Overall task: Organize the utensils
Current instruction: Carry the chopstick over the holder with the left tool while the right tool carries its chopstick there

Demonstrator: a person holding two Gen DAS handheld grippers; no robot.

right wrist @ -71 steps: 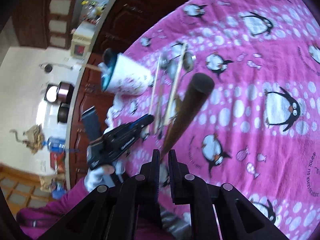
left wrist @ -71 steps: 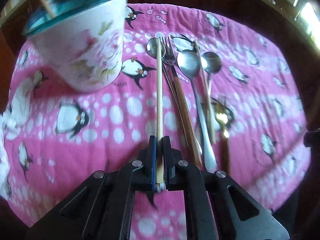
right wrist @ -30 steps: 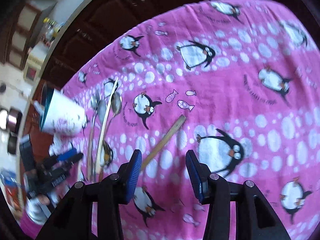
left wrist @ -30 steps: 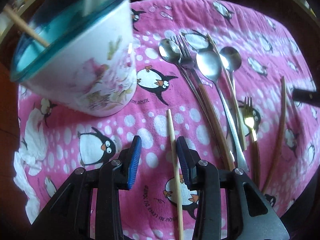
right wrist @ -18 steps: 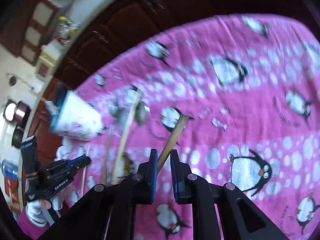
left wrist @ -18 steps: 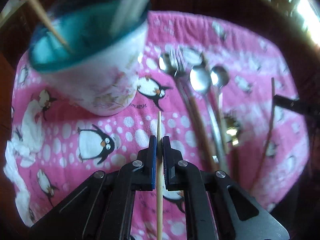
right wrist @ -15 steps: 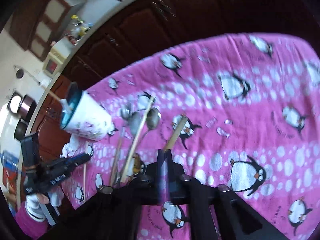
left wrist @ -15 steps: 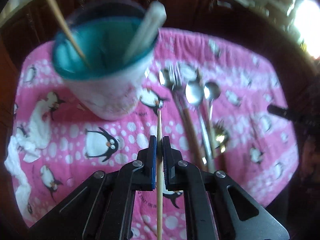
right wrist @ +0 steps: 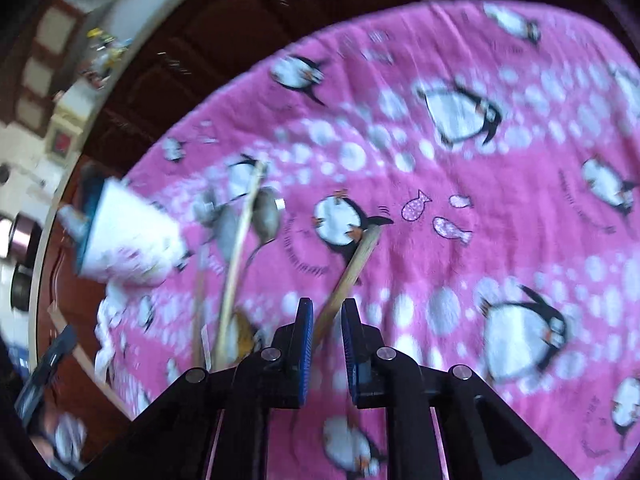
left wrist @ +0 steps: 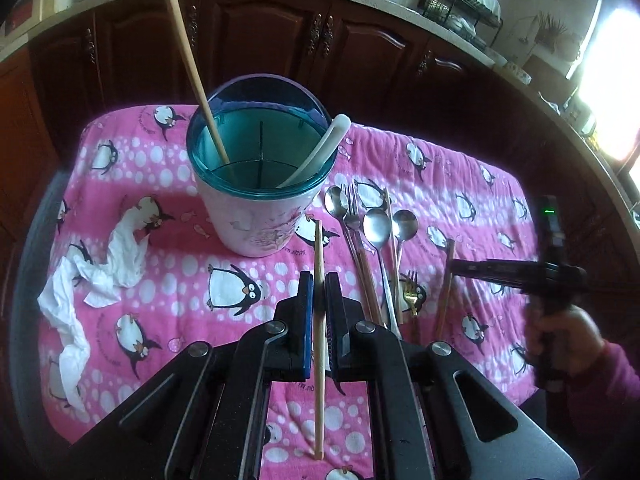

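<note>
My left gripper point(left wrist: 319, 294): fingers clamped on a pale chopstick point(left wrist: 318, 320), tip toward the holder cup point(left wrist: 260, 184), which stands on the penguin cloth point(left wrist: 160, 272) with a wooden stick and a white utensil point(left wrist: 320, 152) inside. Just right of the cup: spoons and forks point(left wrist: 372, 248), lying loose in a row. My right gripper point(right wrist: 324, 328): fingers slightly apart around a darker chopstick point(right wrist: 352, 268); grip uncertain, view blurred.

Pale chopstick point(left wrist: 319, 280) points at the upright teal-rimmed utensil cup point(left wrist: 256, 216); cutlery point(left wrist: 372, 240) alongside.
</note>
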